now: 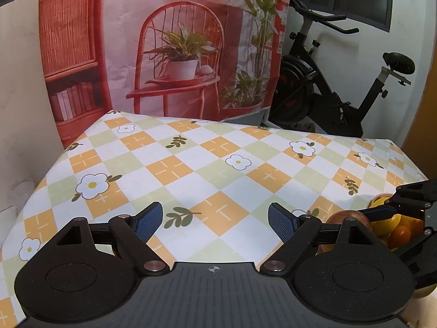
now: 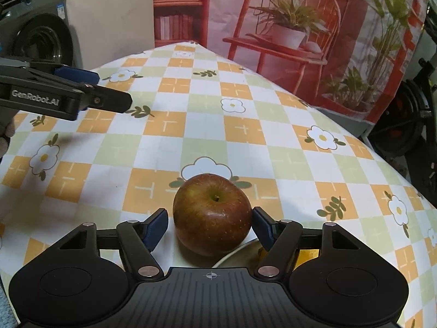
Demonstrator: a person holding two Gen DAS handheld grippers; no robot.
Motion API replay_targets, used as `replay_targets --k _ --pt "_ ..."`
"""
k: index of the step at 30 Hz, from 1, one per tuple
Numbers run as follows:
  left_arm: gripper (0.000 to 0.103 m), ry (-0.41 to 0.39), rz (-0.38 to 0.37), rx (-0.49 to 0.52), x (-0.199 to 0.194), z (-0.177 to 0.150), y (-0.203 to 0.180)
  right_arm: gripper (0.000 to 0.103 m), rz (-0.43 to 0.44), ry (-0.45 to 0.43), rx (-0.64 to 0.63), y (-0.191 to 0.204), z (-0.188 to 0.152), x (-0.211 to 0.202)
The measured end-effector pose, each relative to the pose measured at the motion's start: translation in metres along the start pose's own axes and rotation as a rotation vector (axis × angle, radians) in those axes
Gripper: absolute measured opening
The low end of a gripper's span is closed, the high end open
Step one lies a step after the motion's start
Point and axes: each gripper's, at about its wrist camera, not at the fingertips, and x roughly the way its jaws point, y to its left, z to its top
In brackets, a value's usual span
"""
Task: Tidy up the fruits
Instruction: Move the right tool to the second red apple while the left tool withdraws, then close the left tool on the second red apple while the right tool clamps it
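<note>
So the apple [image 2: 212,214] sits bottom centre of the right wrist view, stem dimple up, right between the two blue pads of the right tongs [image 2: 210,225]. The right-hand pad is touching the apple's side as far as I can see, but the left-hand pad has a sliver of gap showing, so I wouldn't call it a squeeze yet; the jaws are roughly half open around it. There's a pale curved rim [image 2: 232,252] peeking out just under the apple, near the bottom of the frame, and I can't tell what it belongs to. The right tongs point steeply down at the checked, flower-print worktop [image 2: 245,109]. The left tongs [image 1: 215,222] are spread wide with nothing between the pads, just bare cloth underneath, and they tilt down at a gentler angle. In the right wrist view you see the left tongs coming in from the upper left of the frame, side on, hovering above the worktop and well apart from the apple. In the left wrist view, far lower right, there's a heap of yellow and orange fruit [image 1: 393,225], partly hidden behind the black linkage of the right tongs; the container is too hidden to make out.
</note>
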Motion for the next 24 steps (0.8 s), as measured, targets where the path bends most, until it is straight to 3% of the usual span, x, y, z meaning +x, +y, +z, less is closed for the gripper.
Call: replay_targets --k 4,16,24 --pt "0.086 0.0 -0.011 -0.004 -0.002 0.0 0.001 0.059 -0.009 -0.01 0.004 -0.002 -0.002 0.0" --pt "0.086 0.003 -0.014 0.04 -0.013 -0.003 0.0 0.058 0.073 -0.056 -0.014 0.023 -0.006 -0.004" --pt "0.085 0.003 -0.03 0.044 -0.018 -0.003 -0.002 0.059 0.068 -0.096 0.021 0.033 -0.012 -0.006"
